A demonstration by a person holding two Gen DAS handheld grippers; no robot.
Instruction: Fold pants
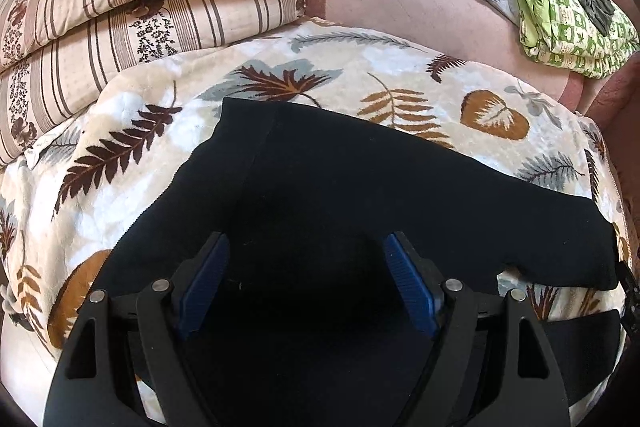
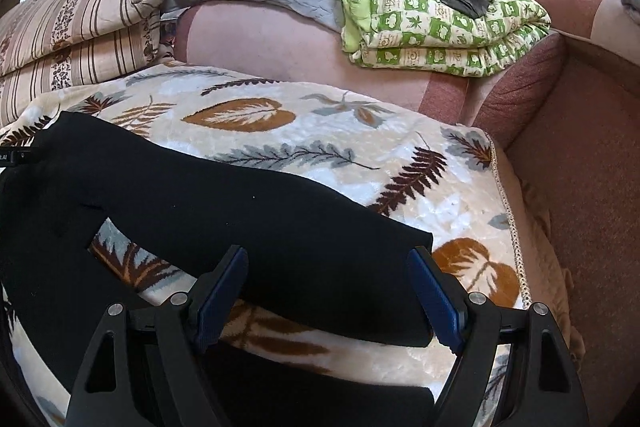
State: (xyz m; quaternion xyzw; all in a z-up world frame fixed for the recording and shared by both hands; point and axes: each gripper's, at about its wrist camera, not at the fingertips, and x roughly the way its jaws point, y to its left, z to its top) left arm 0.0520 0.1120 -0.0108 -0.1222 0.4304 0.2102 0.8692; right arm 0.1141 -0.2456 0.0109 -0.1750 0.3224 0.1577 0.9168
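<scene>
Left wrist view: the left gripper [image 1: 306, 247] is hovering wide open over the black pants [image 1: 360, 187], gripping nothing; the pants are lying spread on the leaf-print blanket [image 1: 140, 131]. Right wrist view: the right gripper [image 2: 328, 263] is also standing wide open and empty, its fingers straddling one pant leg [image 2: 280, 247] that is lying across the same blanket [image 2: 320, 147].

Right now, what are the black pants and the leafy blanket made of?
The pants look like a matte, smooth knit, perhaps a stretchy jersey or fleece: no shine, few creases, soft rounded edges. I cannot tell the fibre. The blanket looks like plush fleece or velour: its pile catches light in soft shiny patches, and the leaf print looks fuzzy at its edges.
</scene>
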